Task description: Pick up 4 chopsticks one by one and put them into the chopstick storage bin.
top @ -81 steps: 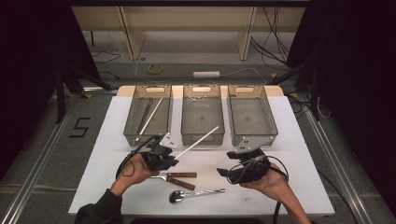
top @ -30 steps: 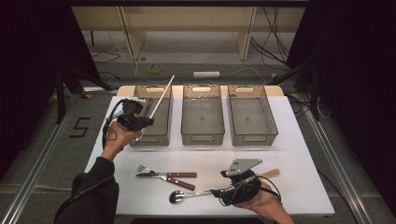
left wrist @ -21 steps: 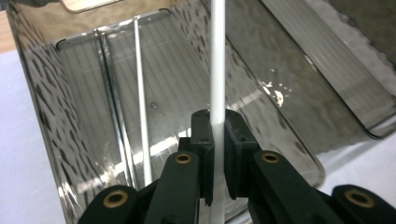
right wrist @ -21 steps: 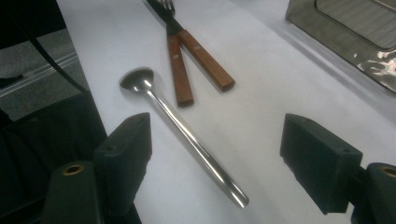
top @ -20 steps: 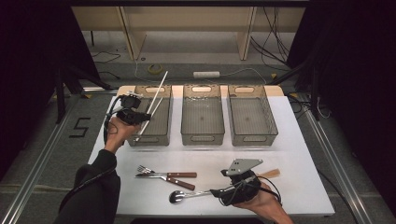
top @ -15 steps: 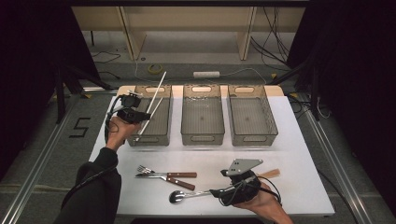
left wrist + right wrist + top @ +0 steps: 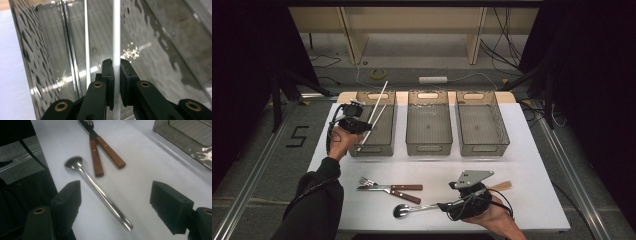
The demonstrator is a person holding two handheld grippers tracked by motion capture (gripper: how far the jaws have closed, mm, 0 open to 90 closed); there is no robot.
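Note:
My left gripper [image 7: 357, 125] is shut on a long white stick [image 7: 377, 107], tilted over the left grey bin [image 7: 384, 145]. The stick's lower end reaches down by the bin's front wall. In the left gripper view the jaws [image 7: 114, 62] pinch that white stick [image 7: 116, 37]. A second white stick [image 7: 86, 45] lies inside the bin. My right gripper [image 7: 451, 206] rests low at the table's front, open, with a steel spoon [image 7: 414, 209] lying between its jaws. In the right gripper view the spoon [image 7: 100, 190] runs up the middle of the open gripper [image 7: 116, 195], untouched.
A fork and a knife with wooden handles [image 7: 399, 190] lie crossed left of the spoon, also seen as wooden handles [image 7: 105, 152]. The middle bin [image 7: 428, 145] and the right bin [image 7: 484, 145] stand side by side. A light wooden piece [image 7: 503, 186] lies behind my right hand.
The left hand carried the white stick from the table's front to the left bin, then sank slightly, tipping the stick steeper. The right gripper shifted over the spoon earlier and has stayed still.

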